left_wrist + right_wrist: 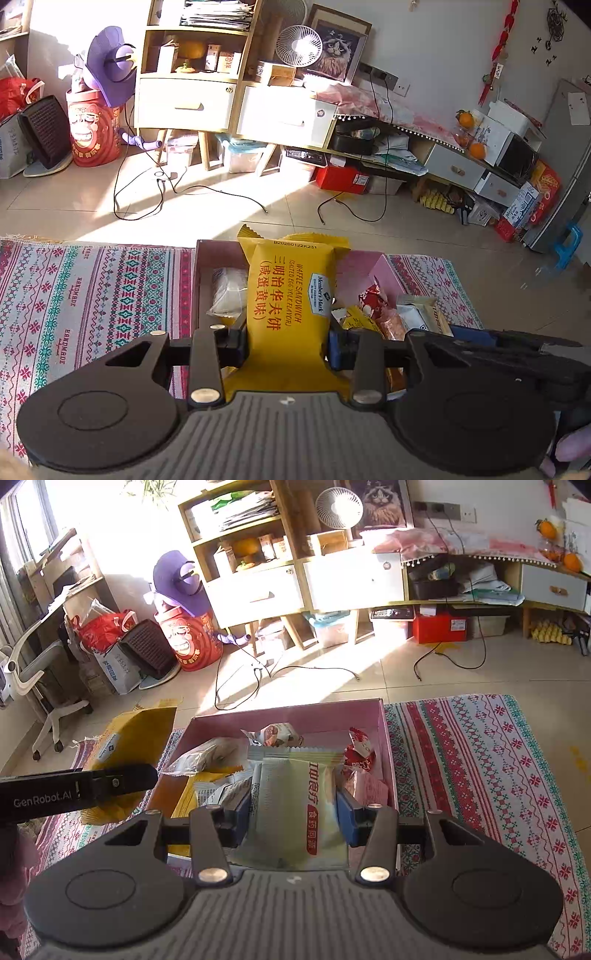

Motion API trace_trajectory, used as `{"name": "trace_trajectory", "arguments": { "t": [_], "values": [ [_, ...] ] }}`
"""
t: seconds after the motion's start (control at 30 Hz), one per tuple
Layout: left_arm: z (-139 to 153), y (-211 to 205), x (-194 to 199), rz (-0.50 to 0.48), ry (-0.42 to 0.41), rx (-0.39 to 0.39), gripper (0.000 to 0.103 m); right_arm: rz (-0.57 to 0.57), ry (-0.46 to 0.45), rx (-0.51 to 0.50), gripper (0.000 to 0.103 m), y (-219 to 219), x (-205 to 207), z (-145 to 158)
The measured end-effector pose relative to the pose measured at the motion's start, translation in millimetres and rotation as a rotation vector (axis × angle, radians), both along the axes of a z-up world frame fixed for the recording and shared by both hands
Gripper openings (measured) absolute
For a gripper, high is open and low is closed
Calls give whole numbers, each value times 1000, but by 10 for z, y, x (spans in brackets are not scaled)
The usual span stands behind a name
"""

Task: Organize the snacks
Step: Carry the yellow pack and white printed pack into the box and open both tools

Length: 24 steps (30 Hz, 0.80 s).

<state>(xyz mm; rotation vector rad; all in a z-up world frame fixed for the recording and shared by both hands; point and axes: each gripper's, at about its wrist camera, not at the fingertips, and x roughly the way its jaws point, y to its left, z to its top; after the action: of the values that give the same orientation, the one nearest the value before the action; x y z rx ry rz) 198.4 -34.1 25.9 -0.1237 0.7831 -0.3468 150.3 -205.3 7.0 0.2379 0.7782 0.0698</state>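
One patterned cloth (480,760) over sunlit tile floor (258,199).

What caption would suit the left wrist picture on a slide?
Left gripper clamps a yellow waffle sandwich packet above a pink cardboard box of snacks on a patterned woven cloth.

My matt black plastic left gripper (288,345) pinches a glossy yellow foil waffle packet (286,295); the smooth pale-green film packet (295,805) shines above a matt pink cardboard box (288,710) on coarse woven cloth (480,768).
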Motion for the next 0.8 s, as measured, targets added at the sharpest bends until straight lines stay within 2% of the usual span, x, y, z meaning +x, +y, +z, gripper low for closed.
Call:
{"name": "trace_trajectory", "arguments": {
  "t": [0.23,0.5,0.67,0.8],
  "values": [
    [-258,-205,406,15,63,-31,44,-17,-15,26,44,-130,229,-74],
    [-511,-143,583,84,151,18,44,-32,-3,46,44,-175,394,-216],
    [-491,-178,607,85,157,29,44,-41,7,43,44,-166,439,-261],
    [-486,-247,632,60,131,43,46,-51,5,44,45,-172,442,-266]
  ]
}}
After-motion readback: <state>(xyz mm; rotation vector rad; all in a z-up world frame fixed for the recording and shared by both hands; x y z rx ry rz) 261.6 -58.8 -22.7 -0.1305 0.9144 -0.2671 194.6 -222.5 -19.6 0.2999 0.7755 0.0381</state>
